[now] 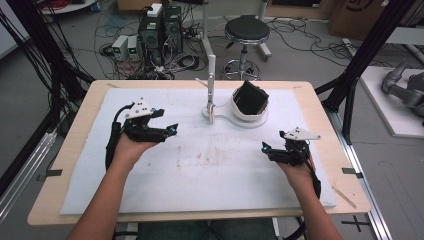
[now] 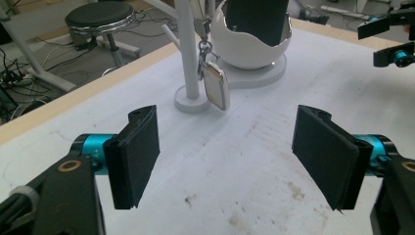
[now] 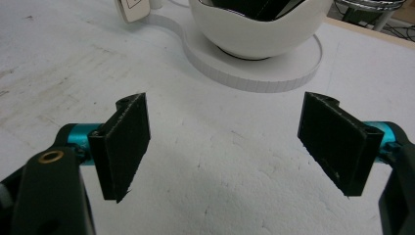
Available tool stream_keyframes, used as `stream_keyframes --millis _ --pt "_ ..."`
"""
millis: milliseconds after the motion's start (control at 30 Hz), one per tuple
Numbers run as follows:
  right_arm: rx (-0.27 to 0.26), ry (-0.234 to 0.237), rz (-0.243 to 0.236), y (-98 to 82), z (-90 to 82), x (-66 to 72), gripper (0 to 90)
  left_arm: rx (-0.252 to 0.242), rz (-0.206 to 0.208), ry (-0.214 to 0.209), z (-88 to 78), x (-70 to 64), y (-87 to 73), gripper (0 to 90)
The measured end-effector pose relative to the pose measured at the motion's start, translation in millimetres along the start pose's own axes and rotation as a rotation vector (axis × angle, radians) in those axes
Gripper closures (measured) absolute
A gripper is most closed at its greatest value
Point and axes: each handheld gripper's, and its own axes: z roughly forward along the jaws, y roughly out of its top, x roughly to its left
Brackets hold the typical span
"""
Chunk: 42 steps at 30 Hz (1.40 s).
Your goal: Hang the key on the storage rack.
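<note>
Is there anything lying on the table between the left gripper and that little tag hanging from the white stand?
No. In the left gripper view, bare white mat runs from the open left gripper to the hanging tag.

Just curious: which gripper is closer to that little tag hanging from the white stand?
The left gripper looks a little closer to the tag, lying to its lower left in the high view. The right gripper lies farther off to its lower right.
</note>
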Motion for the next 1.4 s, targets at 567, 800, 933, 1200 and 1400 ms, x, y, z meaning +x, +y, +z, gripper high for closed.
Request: stream_keyframes --millis 567,800,933,1200,1400 --pt "-0.007 0.005 0.003 -0.1 -0.5 -1.8 20.0 -0.006 -0.071 0.017 -24.8 7.3 -58.0 20.6" --pt "-0.003 0.013 -0.001 -0.3 0.6 -1.8 19.9 0.008 -0.075 0.004 -20.5 8.4 -64.2 20.2" --pt "-0.004 0.01 0.004 -0.4 -0.6 -2.6 20.0 0.023 -0.087 -0.004 -16.4 9.9 -68.4 20.2" --pt "-0.004 0.003 0.005 -2.5 -2.8 -3.3 20.0 0.019 -0.097 -0.01 -13.9 10.3 -68.1 20.2" --pt "0.0 0.005 0.006 -2.8 -2.1 -3.9 20.0 0.019 -0.098 -0.01 -14.9 9.7 -68.4 20.1"
